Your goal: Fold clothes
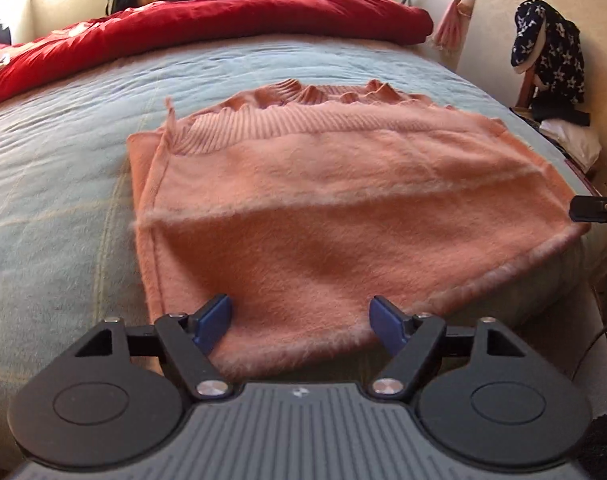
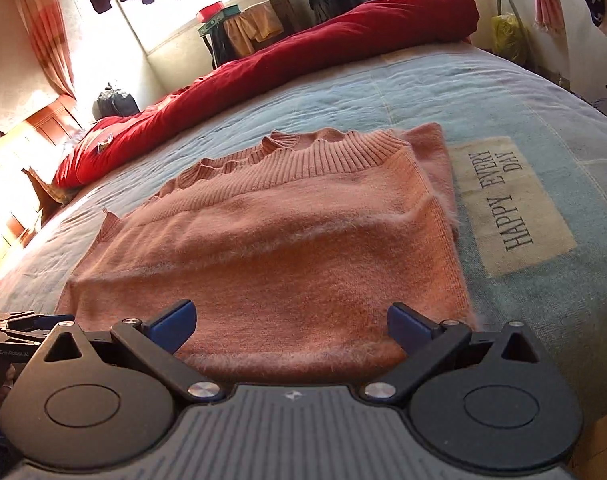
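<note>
L gripper (image 1: 301, 326): jaws wide apart, nothing gripped; near hem of sweater (image 1: 323, 216) is seen between and just beyond the blue pads (image 1: 213, 322), no pinch visible. R gripper (image 2: 291, 330): jaws likewise wide, nothing held; sweater hem lies between the pads, untouched as far as can be told. R gripper tip also glimpsed at the right edge of the left view, beside the sweater's corner.

Sweater lies on the bed (image 1: 55, 168) near the front edge, flat, already doubled: sides turned in, a second layer showing at both side edges, ribbed collar at the far end. Red quilt (image 1: 223, 20) bunched well beyond. "HAPPY EVERY DAY" patch (image 2: 511, 204) just beside the sweater.

Judged: side folds done, approx. halfway or more. Left: hem-to-collar fold, prob. tidy-up after. Sleeves not visible, presumed tucked in.
</note>
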A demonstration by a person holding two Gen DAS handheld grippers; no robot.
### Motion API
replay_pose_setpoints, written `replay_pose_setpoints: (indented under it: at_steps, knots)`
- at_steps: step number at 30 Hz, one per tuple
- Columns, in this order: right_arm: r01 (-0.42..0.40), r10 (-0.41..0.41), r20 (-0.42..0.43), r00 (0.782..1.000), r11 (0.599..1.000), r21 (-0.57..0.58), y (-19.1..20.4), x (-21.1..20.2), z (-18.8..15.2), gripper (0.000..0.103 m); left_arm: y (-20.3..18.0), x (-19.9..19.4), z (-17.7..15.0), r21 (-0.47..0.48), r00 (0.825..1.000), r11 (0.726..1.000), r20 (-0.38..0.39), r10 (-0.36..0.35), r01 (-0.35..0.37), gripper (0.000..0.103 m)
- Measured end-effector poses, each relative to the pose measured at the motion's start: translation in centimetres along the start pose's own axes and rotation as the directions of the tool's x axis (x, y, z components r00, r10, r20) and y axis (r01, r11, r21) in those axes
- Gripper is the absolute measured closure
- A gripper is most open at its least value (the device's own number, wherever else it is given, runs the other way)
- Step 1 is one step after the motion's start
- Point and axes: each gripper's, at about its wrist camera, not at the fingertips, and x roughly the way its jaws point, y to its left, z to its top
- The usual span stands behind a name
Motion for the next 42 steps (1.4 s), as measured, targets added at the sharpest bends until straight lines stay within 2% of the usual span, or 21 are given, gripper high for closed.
replay_pose_setpoints:
  at_steps: [3,5,8,10,12,14,19,22,27,32,33,38,42]
  knots:
    - [0.0,0.0,0.009,1.0,1.0,-0.004,-0.4,-1.1,-0.6,0.0,0.6,-1.4,-0.3,-0.023,1.0,1.0,0.026,-0.003,0.004,0.026]
    - [0.009,-0.007,0.043,0.999,0.999,-0.032,-0.1,-2.0,-0.4,0.0,0.6,-2.0,0.1,-0.024,0.999,0.999,0.043,0.028,-0.027,0.024]
    - [0.065,-0.057,0.109,0.992,0.996,-0.065,0.0,-2.4,0.9,0.0,0.0,-2.1,0.7,-0.004,0.997,0.998,0.055,0.056,-0.056,0.024]
    - [0.055,-0.052,0.124,0.991,0.998,-0.022,-0.7,-2.3,1.9,0.0,-0.7,-2.0,1.1,0.014,0.997,0.999,0.066,0.04,-0.041,0.024]
    - [-0.019,0.016,0.119,0.993,0.999,0.025,-1.5,-1.9,2.5,0.0,-1.3,-1.9,1.4,0.028,0.997,1.0,0.077,0.012,-0.014,0.024]
    - [-0.054,0.05,0.103,0.993,0.998,0.041,-1.6,-1.1,2.6,0.0,-1.9,-1.4,1.7,0.036,0.997,0.999,0.078,-0.007,0.004,0.023]
    - [0.011,-0.011,-0.001,1.0,0.995,0.095,-3.1,1.4,0.8,0.0,-2.0,-0.6,1.8,0.019,0.998,1.0,0.061,0.02,-0.021,0.023]
    - [-0.023,0.021,0.032,0.999,0.997,0.072,-2.9,0.2,0.8,0.0,-1.7,-0.8,2.0,0.015,0.998,1.0,0.055,0.022,-0.023,0.023]
    - [-0.079,0.075,0.129,0.989,0.997,0.023,-2.1,-0.3,4.2,0.0,-1.6,-0.9,3.2,0.005,0.996,0.999,0.086,0.04,-0.04,0.023]
    - [-0.123,0.122,0.127,0.984,0.992,-0.001,-0.6,3.9,7.7,0.0,-1.8,0.0,4.4,0.0,0.996,0.999,0.086,0.033,-0.033,0.023]
    - [-0.122,0.122,0.114,0.986,0.993,-0.008,-0.4,5.0,8.0,0.0,-1.9,0.2,4.6,0.001,0.996,1.0,0.083,0.031,-0.031,0.023]
    - [0.033,-0.033,0.04,0.999,0.999,-0.015,-1.2,9.0,7.0,0.0,-1.5,1.1,5.7,-0.004,0.997,1.0,0.079,0.011,-0.011,0.023]
    - [0.015,-0.01,0.084,0.996,0.998,-0.063,-2.1,8.5,5.5,0.0,-1.4,2.3,7.1,0.008,0.996,0.999,0.085,-0.037,0.037,0.022]
